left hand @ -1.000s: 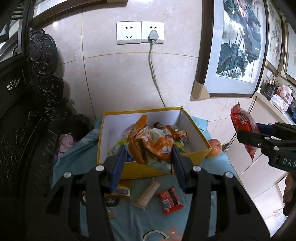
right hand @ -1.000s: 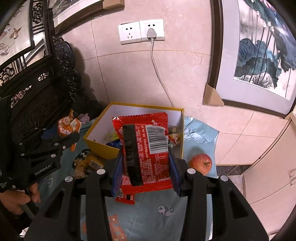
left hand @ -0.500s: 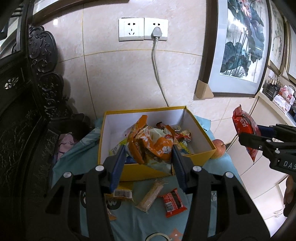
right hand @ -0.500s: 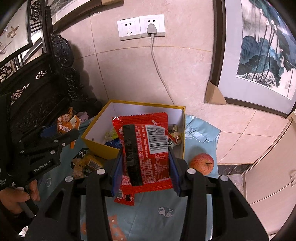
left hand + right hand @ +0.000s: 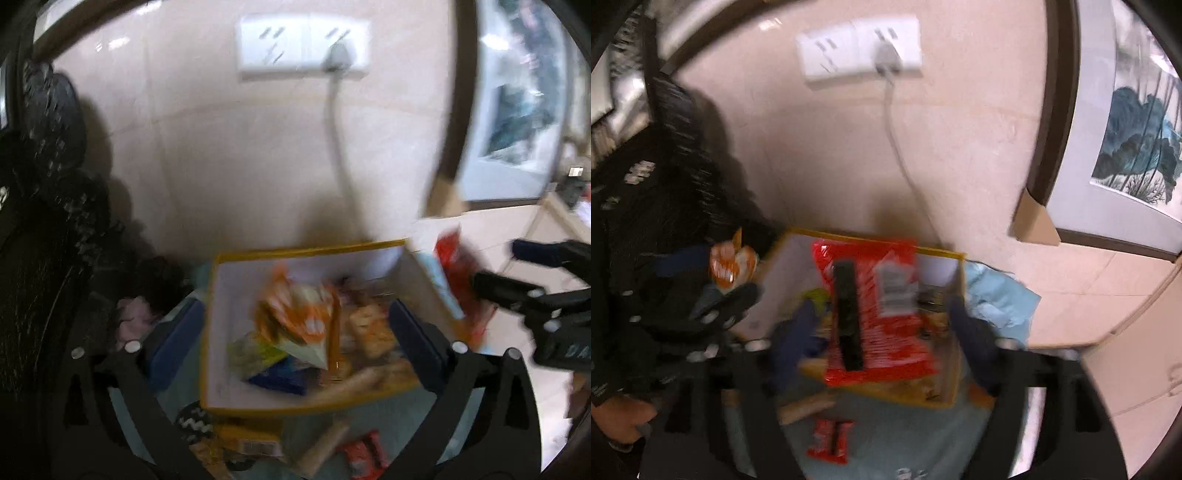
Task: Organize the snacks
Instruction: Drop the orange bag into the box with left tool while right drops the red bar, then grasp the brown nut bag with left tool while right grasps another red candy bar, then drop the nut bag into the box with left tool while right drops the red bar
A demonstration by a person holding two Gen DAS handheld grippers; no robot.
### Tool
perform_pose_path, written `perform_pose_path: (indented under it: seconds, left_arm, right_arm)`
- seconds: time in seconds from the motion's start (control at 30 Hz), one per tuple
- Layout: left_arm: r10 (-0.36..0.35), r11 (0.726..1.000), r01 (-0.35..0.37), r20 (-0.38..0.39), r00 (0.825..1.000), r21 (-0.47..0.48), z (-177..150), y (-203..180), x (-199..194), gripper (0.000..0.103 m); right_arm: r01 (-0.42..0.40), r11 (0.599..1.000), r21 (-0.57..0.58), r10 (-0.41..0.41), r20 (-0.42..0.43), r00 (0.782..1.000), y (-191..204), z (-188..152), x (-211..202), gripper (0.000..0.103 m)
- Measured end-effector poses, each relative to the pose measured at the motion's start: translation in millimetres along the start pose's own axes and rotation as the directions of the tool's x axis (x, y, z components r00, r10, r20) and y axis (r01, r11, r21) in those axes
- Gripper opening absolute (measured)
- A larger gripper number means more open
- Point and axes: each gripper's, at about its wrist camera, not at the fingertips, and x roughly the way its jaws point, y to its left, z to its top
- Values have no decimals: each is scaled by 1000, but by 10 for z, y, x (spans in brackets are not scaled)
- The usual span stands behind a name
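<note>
A yellow box (image 5: 258, 404) with white walls holds several snack packs. My left gripper (image 5: 293, 334) is open over it, and the orange snack pack (image 5: 295, 314) it held is loose between the spread fingers, over the box. My right gripper (image 5: 882, 328) is open too, and the red snack pack (image 5: 882, 306) hangs free between its fingers above the box (image 5: 945, 398). The red pack also shows at the right in the left wrist view (image 5: 452, 266). Both views are blurred by motion.
Loose snacks lie on the light blue cloth (image 5: 886, 435) in front of the box: a small red pack (image 5: 829, 439) and a tan bar (image 5: 321, 446). A dark carved cabinet (image 5: 40, 206) stands at the left. The tiled wall with a socket and cable (image 5: 332, 122) is behind.
Both grippers have opened wide and let go of their packs. Both have moved forward and down toward the box, which now looks larger.
</note>
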Motion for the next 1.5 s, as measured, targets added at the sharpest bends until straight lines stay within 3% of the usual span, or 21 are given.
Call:
perform_pose_path:
  seconds: [0.03, 0.07, 0.23, 0.37, 0.47, 0.63, 0.77, 0.97, 1.0, 1.07, 1.1, 1.17, 1.23, 1.33, 1.5]
  left_arm:
    - [8, 1000, -9, -62, 998, -14, -53, 73, 136, 101]
    - [1, 1000, -3, -76, 997, -28, -93, 120, 159, 101]
    - [-5, 994, -4, -82, 997, -112, -554, 455, 112, 101]
    - [44, 983, -63, -110, 993, -172, -992, 696, 51, 101]
    - [93, 973, -123, -159, 983, -194, -1450, 838, 19, 101]
    - [145, 960, -207, -298, 943, -188, -2127, 993, 142, 101]
    - [171, 961, -230, -324, 931, -153, -2250, 1022, 258, 101]
    - [179, 965, -227, -309, 934, -129, -2171, 1016, 486, 100]
    - [192, 966, -235, -311, 931, -105, -2161, 1001, 551, 96]
    - [191, 972, -226, -332, 924, -68, -2166, 971, 653, 58]
    - [162, 978, -197, -357, 920, -64, -2190, 960, 725, 39]
    - [163, 982, -185, -345, 924, -32, -2211, 917, 736, 35]
    - [139, 986, -163, -335, 932, -46, -2252, 949, 675, 31]
    - [72, 979, -125, -297, 952, -163, -2309, 1114, 467, 31]
    - [43, 982, -90, -272, 961, -165, -2396, 1004, 184, 31]
  right_arm:
    - [-11, 1000, 9, 11, -16, 1000, -22, -25, 44, 78]
    - [-22, 1000, 22, 23, -31, 999, -43, -85, 69, 78]
    - [-46, 998, 39, 49, -74, 996, -77, -549, 198, 78]
    - [-73, 996, 45, 79, -147, 986, 54, -971, 332, 78]
    - [-107, 994, 23, 110, -220, 969, 274, -1303, 460, 78]
    - [-130, 992, -1, 122, -334, 935, 613, -1798, 733, 78]
    - [-123, 992, -23, 105, -380, 919, 774, -1984, 887, 78]
    - [-93, 994, -52, 64, -400, 914, 910, -2046, 1090, 78]
    - [-86, 995, -57, 55, -410, 910, 938, -2045, 1158, 78]
    - [-98, 993, -64, 59, -454, 889, 989, -2065, 1340, 61]
    - [-96, 991, -88, 45, -454, 890, 1027, -2078, 1367, 50]
    - [-103, 979, -173, 16, -443, 896, 1137, -2091, 1381, 44]
    - [-128, 980, -151, 47, -454, 890, 1099, -2099, 1369, 44]
    - [-169, 981, -95, 115, -415, 902, 951, -2097, 1203, 44]
    - [-184, 983, -10, 168, -361, 917, 649, -2110, 878, 44]
